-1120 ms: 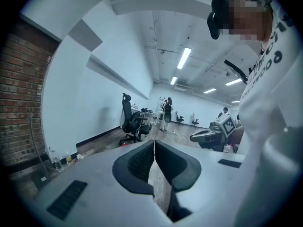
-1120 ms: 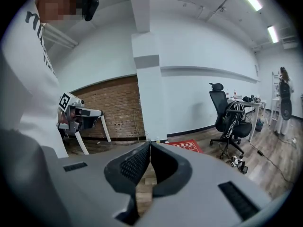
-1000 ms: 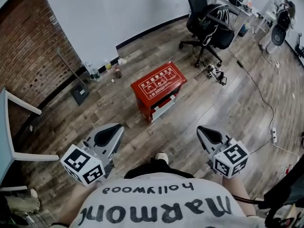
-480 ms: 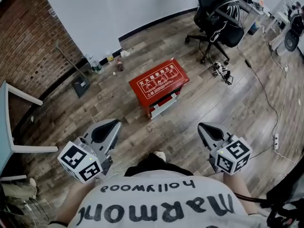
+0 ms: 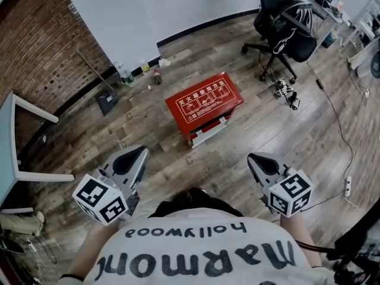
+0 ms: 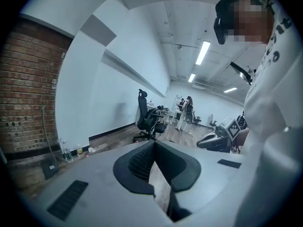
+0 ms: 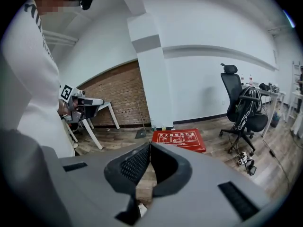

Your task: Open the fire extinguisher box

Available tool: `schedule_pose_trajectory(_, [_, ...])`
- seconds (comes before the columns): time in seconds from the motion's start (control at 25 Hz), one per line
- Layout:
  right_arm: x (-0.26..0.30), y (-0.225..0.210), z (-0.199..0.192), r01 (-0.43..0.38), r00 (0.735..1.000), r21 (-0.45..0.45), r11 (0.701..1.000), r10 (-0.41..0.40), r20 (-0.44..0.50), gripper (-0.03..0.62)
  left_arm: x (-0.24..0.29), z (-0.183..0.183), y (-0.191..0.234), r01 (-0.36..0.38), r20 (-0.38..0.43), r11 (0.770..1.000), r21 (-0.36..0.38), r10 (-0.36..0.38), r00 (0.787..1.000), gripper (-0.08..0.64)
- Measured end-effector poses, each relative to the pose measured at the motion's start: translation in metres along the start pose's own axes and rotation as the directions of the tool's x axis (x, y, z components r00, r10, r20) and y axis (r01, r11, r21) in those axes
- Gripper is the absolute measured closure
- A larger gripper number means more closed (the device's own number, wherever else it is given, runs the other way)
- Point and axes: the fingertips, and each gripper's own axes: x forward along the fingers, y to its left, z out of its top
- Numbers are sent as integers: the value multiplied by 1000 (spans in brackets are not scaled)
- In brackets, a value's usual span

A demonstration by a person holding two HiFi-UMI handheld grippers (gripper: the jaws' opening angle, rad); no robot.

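box: red rectangular metal fire extinguisher box (image 5: pixel 203 101), white print on lid, centre of head view, lid down, on brown wood-plank floor (image 5: pixel 237 150) | left gripper (image 5: pixel 143 150): lower left, jaws together, empty, well apart from box | right gripper (image 5: pixel 253 157): lower right, jaws together, empty | black office chair (image 5: pixel 285 22): upper right

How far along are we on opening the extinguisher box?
Done: nothing yet; the red fire extinguisher box sits closed on the floor. In hand: nothing; the left tongs and right tongs are shut, empty and well short of it. Left: reach the box and open it.
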Motion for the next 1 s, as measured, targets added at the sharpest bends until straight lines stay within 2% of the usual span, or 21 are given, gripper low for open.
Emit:
schedule_pose_trajectory(0.24, [7,-2,-7,-17,1000,44,999,17,-2,583,-2,6,5,-39,0,999,19,39,999,554])
schedule_pose_trajectory(0.44, [23,4,-5,-49,999,32,998,50,-15,583,-20,5,19,-91,2,996,-1,91,996,554])
schedule_pose_trajectory(0.6, [38,10,-1,-70,997,23,997,71,-27,583,-30,-6,33,-118,-11,992,-47,117,993,554])
schedule_pose_trajectory(0.76, [52,9,4,-60,997,-8,998,60,-56,583,-18,-10,50,-98,-17,993,-68,98,995,554])
schedule_pose_trajectory(1.0, [67,3,11,-37,995,39,999,41,-90,583,15,9,76,-35,5,999,-37,35,999,554])
